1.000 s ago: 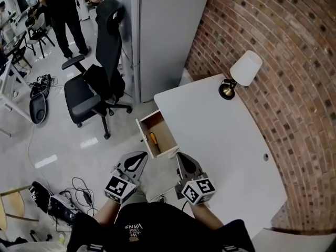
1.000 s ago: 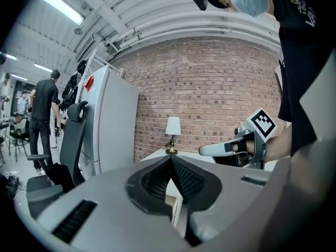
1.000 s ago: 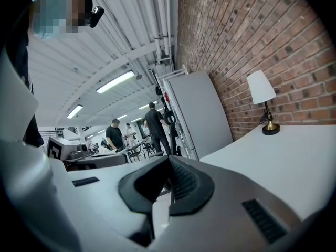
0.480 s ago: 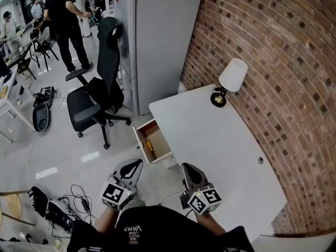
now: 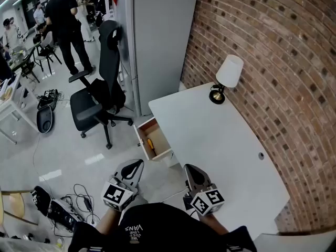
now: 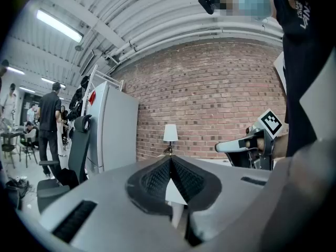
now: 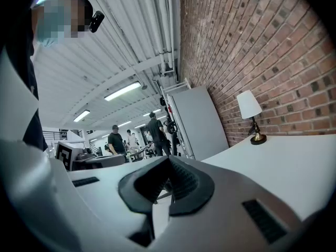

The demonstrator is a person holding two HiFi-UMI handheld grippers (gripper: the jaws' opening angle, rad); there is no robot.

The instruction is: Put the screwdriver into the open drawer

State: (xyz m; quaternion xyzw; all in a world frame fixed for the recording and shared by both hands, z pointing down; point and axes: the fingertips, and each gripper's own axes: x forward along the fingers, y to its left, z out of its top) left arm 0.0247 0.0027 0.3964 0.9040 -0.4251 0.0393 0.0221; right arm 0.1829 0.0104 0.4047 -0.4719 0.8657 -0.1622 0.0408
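Screwdriver, with its yellow handle, lies inside the open drawer, on the drawer's wooden floor toward the side farther from the desk; it is ahead of both pairs of jaws and well apart from them, roughly on the line that runs between the two grippers; neither gripper touches it.

Left gripper is held level, its jaws pressed together at the tips with nothing between them; the left gripper view shows the ribbed black pads meeting in a closed seam; past those jaws stand the white desk, a small lamp with a white shade and brass base, and the brick wall.

Right gripper is also level, beside the desk's near edge; its jaws are closed on each other and empty, as the right gripper view shows at the joined tips; beyond its jaws the desk top stretches off to the right with the lamp at the far end, and a tall grey cabinet rises straight ahead.

Left of the left jaws, farther off, a black office chair stands on the pale floor; cables lie on the floor to the left of and behind that gripper; people stand far beyond the chair; the drawer juts from the desk's side, ahead of the gap between the two grippers.
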